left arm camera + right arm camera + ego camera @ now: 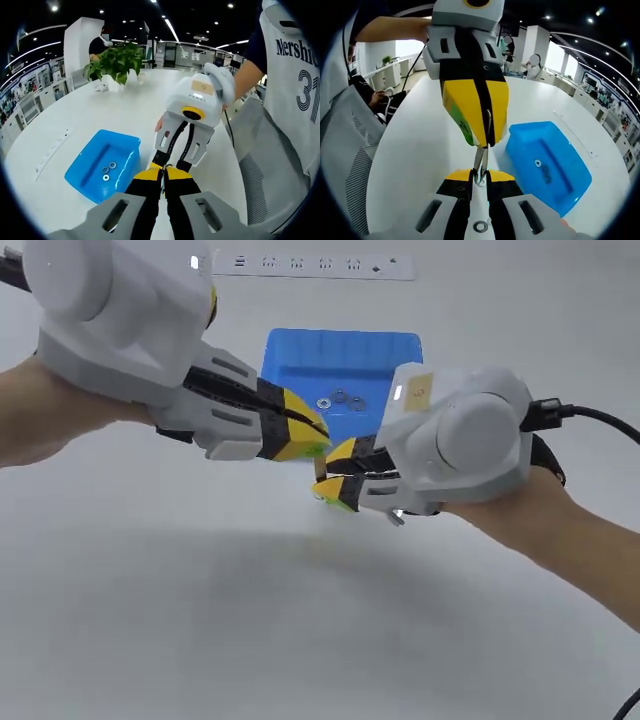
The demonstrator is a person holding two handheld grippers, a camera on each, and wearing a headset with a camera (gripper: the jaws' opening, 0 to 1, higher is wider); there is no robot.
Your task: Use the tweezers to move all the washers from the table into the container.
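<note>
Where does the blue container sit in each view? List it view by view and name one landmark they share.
Head view: the container is upper centre, on the white table.
Left gripper view: the container is at lower left.
Right gripper view: the container is right of centre, slightly low.
Shared landmark: the washers lying inside it.

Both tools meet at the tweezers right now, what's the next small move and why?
Probably lower the thin metal tweezers toward the small metal washer on the white table under the right tool. It and the left tool look shut on the tweezers, and three washers already lie in the blue plastic container.
</note>
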